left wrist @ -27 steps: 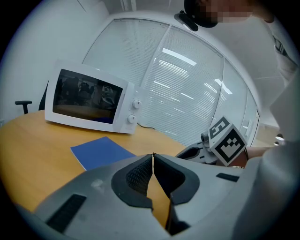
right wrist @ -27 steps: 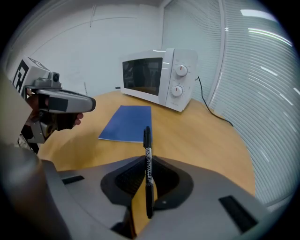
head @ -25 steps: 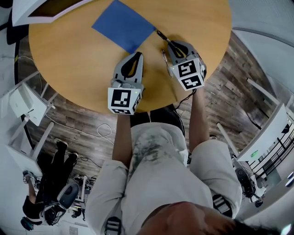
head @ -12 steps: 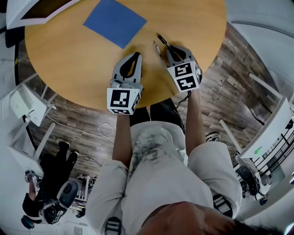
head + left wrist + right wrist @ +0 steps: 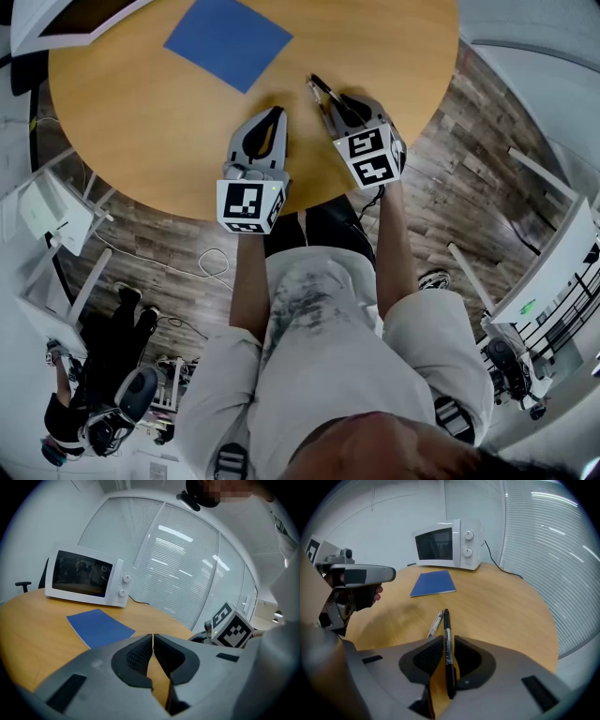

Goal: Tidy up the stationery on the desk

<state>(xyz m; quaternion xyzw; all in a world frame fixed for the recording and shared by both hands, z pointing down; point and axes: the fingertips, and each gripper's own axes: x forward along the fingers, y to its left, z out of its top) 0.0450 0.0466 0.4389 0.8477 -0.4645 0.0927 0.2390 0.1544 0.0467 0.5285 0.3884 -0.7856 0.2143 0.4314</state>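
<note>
1. Saw the right gripper (image 5: 448, 639) tilted down at the desk (image 5: 506, 616), jaws a narrow way apart, having just been opening.
2. Found a black marker (image 5: 448, 656) lying lengthwise between those jaws, a clear gap on its left side and its right side close against the other pad; could not tell whether that pad still pressed on it.
3. Noted the marker's far end reaching out past the fingertips over the wood.
4. Spotted a clear pen (image 5: 436, 623) just left of that far end, slanting away to the near left, flat on the desk.
5. Found the left gripper (image 5: 153, 641) to the left of the right one, above the desk's near edge, jaws drawn together with nothing between them.
6. Made out a blue notebook (image 5: 433, 583) farther off, lying flat, well apart from both pens.
7. Saw a white microwave (image 5: 449, 544) at the desk's far side, beyond the notebook.
</note>
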